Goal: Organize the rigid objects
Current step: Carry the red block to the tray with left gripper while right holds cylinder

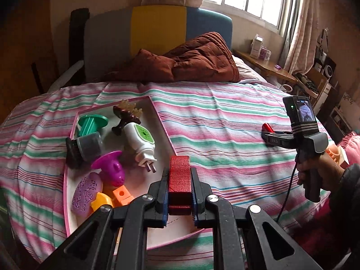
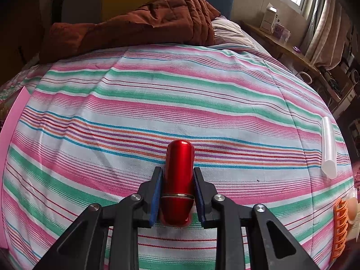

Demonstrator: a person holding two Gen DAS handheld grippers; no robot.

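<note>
My left gripper [image 1: 179, 175] is shut on a red ribbed block [image 1: 179, 181] and holds it over the near right part of a pink-rimmed white tray [image 1: 160, 121] on the bed. The tray holds a white plug [image 1: 140, 144], a green spool [image 1: 91, 124], a grey cylinder [image 1: 88, 146], a magenta toy [image 1: 111, 166], a purple disc [image 1: 86, 191] and an orange cube [image 1: 121, 194]. My right gripper [image 2: 177, 173] is shut on a shiny red metal cylinder [image 2: 178, 180] just above the striped bedspread [image 2: 157, 103]. It also shows in the left wrist view [image 1: 268, 132], right of the tray.
A brown quilt [image 1: 186, 60] lies at the head of the bed. A clear tube [image 2: 328, 146] and an orange lattice piece [image 2: 339, 227] lie at the bed's right edge. A wooden side table [image 1: 265, 65] with small boxes stands beyond the bed on the right.
</note>
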